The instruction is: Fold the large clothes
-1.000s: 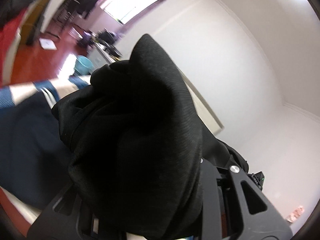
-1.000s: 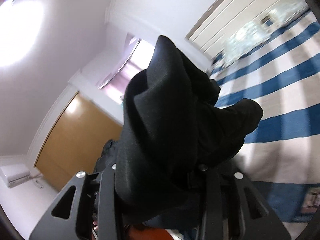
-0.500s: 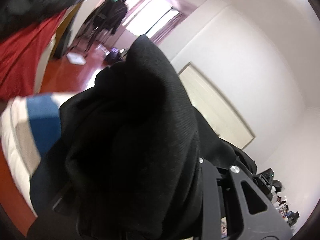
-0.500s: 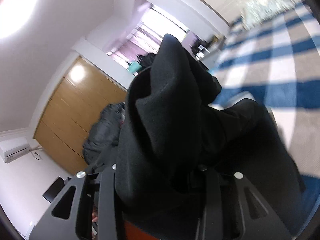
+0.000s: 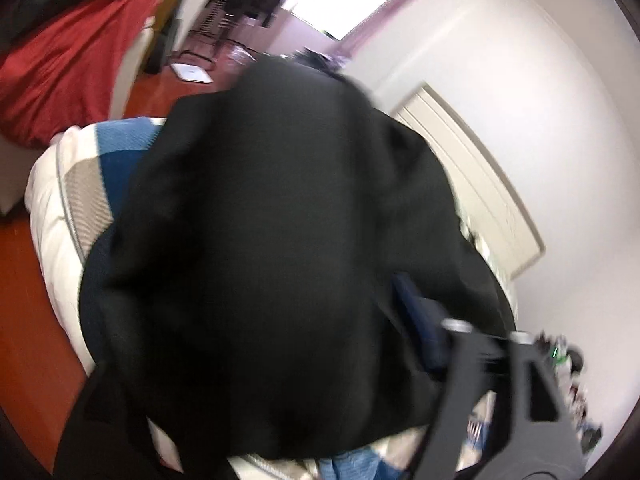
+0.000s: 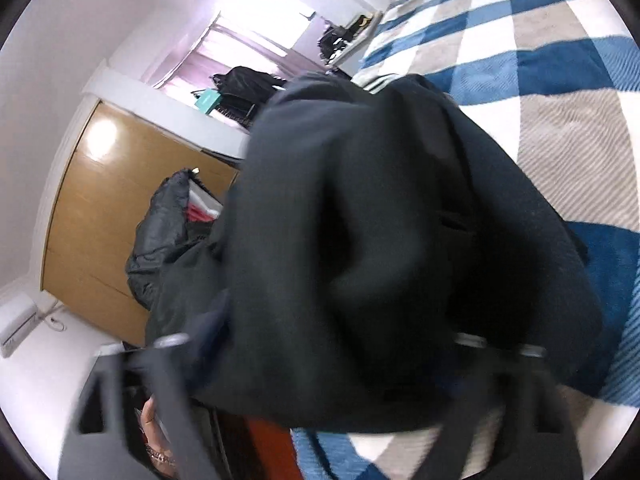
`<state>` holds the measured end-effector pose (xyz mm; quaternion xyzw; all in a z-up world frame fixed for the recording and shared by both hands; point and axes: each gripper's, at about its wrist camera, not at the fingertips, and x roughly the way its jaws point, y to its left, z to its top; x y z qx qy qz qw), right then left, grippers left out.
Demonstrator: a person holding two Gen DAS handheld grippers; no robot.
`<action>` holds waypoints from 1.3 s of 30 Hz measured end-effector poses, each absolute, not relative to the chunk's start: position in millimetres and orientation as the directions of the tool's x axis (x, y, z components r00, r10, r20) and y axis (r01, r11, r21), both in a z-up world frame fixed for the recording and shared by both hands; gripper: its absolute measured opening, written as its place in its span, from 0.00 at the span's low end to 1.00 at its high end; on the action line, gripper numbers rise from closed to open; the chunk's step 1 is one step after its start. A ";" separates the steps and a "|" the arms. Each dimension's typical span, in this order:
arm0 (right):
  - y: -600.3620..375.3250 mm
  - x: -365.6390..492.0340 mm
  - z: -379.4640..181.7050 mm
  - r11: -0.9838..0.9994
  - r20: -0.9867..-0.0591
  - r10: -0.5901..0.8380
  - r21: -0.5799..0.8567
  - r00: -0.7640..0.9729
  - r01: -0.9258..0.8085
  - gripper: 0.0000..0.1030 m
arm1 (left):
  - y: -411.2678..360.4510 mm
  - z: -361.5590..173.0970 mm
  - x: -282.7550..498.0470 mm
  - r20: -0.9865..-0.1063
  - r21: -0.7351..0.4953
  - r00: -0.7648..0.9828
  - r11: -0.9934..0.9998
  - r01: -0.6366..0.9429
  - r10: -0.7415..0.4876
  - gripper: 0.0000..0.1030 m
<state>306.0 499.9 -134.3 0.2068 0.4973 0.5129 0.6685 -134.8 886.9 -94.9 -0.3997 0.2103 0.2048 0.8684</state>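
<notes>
From the left wrist, a black garment (image 5: 280, 248) is filling nearly the whole picture, heaped over the left gripper (image 5: 304, 376) and sagging down onto the corner of a bed with a blue, grey and white checked cover (image 5: 84, 184). Only the gripper's right-hand finger (image 5: 516, 392) is showing, smeared with motion blur; the other one is buried under cloth. The jaws are spreading apart right now, the fabric bunched between them and draped over them, and no pad is visibly pinching it. Off to the left a red cloth (image 5: 68, 60) is lying beside a reddish wooden floor (image 5: 24, 312), and a bright window (image 5: 344, 4) is glowing at the top. Over to the right wrist: the same black garment (image 6: 392, 248) is mounded across the right gripper (image 6: 320, 384), spilling onto the checked cover (image 6: 568, 92) that is stretching away to the right. Both fingers are peeking out low in the frame, the left one (image 6: 132, 388) and the right one (image 6: 532, 396) set far apart and blurred; these jaws are opening too, cloth sitting loosely between them. A wooden wardrobe (image 6: 100, 208) is standing on the left with a dark, shiny bag (image 6: 168, 240) in front of it.
</notes>
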 end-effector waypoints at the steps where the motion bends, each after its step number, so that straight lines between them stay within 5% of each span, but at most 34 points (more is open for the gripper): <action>1: 494.2 302.8 -129.3 0.395 -0.460 0.888 0.783 -0.020 -0.481 0.96 | 879.5 -90.4 -133.8 -0.546 -0.579 0.817 0.620 -0.529 0.187 0.93; 5: 468.4 280.5 -103.0 0.394 -0.459 0.888 0.760 0.001 -0.516 0.96 | 854.6 -82.5 -145.6 -0.609 -0.444 0.749 0.671 -0.594 0.260 0.94; 13: 430.6 207.4 -52.5 0.456 -0.542 0.835 0.582 0.097 -0.673 0.96 | 759.4 -20.0 -191.5 -0.597 -0.175 0.676 0.752 -0.635 0.432 0.94; 24: 460.1 115.8 15.4 0.472 -0.654 0.732 0.286 0.190 -0.834 0.96 | 697.0 32.2 -185.2 -0.599 -0.118 0.661 0.766 -0.632 0.452 0.94; 39: 471.5 87.6 35.0 0.423 -0.667 0.720 0.203 0.192 -0.883 0.96 | 645.3 58.4 -153.1 -0.584 -0.028 0.681 0.827 -0.562 0.443 0.94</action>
